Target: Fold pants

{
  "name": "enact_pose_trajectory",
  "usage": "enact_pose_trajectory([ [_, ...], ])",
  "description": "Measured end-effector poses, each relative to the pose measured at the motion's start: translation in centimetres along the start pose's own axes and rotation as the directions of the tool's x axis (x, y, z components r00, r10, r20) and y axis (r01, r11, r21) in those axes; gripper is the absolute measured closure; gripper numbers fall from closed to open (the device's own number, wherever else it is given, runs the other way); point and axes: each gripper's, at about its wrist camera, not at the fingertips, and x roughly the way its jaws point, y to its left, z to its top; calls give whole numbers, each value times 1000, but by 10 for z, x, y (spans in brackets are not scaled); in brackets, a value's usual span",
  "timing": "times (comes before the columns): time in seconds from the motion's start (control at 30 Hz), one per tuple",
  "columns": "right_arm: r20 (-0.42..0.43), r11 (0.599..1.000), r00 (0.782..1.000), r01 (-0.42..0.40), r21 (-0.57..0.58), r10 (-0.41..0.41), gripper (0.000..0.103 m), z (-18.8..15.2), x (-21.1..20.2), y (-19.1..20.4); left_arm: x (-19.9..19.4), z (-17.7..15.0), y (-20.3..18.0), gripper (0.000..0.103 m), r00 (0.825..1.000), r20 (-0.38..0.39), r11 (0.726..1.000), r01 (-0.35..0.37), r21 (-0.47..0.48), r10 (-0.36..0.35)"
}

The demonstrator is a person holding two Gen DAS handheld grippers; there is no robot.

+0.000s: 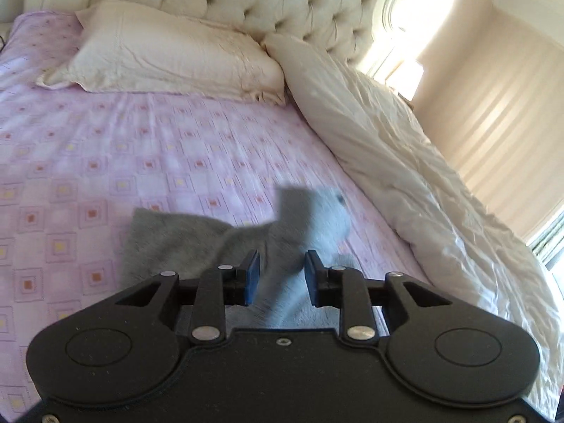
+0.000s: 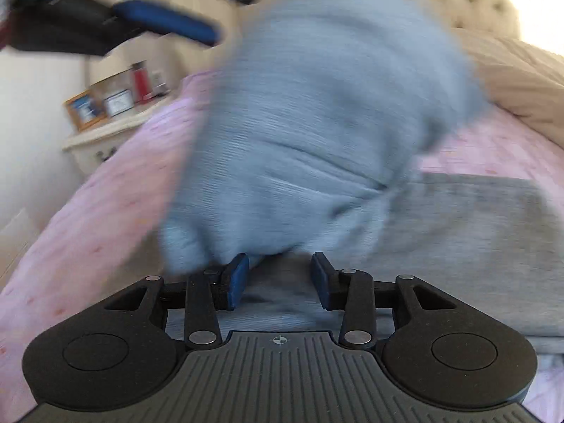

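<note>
Both tools, left tool (image 1: 282, 276) and right tool (image 2: 279, 276), stand apart, gripping nothing; grey pants (image 2: 458, 246) lie on the bed (image 1: 105, 148), one part mid-air. Unheld, this part may land crooked.

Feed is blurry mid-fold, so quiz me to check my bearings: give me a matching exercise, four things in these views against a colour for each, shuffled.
Things:
1. pants
2. bed sheet
3. pillow
4. bottle on the nightstand

Colours:
A. red
B. cream
C. grey
D. pink with small squares

Pairs: 1-C, 2-D, 3-B, 4-A
</note>
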Motion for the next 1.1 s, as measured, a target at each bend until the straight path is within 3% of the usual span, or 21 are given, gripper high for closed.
enact_pose_trajectory([
  [0.1, -22, 998, 1000, -8, 63, 10, 66, 2, -16, -9, 1, 5, 2, 68, 1000, 5, 1000, -3, -6, 3],
  [0.17, -49, 983, 999, 1, 185, 8, 64, 2, -23, -36, -5, 4, 7, 68, 1000, 9, 1000, 9, -7, -9],
  [0.27, -98, 932, 990, -61, 358, 103, 59, -15, -38, -66, -7, -1, 12, 68, 1000, 6, 1000, 5, -1, -5],
  [0.4, -195, 910, 968, -67, 409, 159, 59, -18, -60, -85, -7, -14, 28, 68, 999, -34, 999, -39, 35, 41],
  [0.47, -153, 880, 972, -88, 467, 178, 59, -15, -78, -99, -5, -24, 36, 68, 994, -61, 994, -85, 73, 90],
  [0.53, -39, 826, 985, -118, 551, 167, 58, -16, -96, -117, -2, -35, 43, 68, 988, -87, 988, -116, 105, 126],
  [0.63, 93, 764, 995, -94, 638, 45, 49, -9, -109, -147, -1, -47, 49, 68, 982, -114, 983, -138, 120, 152],
  [0.73, 83, 749, 996, -46, 661, -11, 49, -2, -89, -168, 2, -55, 51, 68, 979, -142, 987, -130, 100, 143],
  [0.9, -19, 726, 998, -29, 687, 58, 48, -8, -52, -192, 3, -63, 43, 68, 977, -160, 985, -120, 127, 140],
  [1.0, -11, 732, 996, -54, 679, 84, 47, -10, -47, -190, -1, -64, 40, 68, 978, -160, 984, -112, 138, 134],
  [1.03, -3, 731, 994, -77, 678, 107, 49, -8, -48, -187, -3, -66, 39, 68, 979, -159, 984, -107, 142, 129],
  [1.1, -6, 739, 982, -136, 660, 186, 62, 0, -51, -177, -7, -71, 34, 68, 979, -156, 981, -103, 162, 129],
])
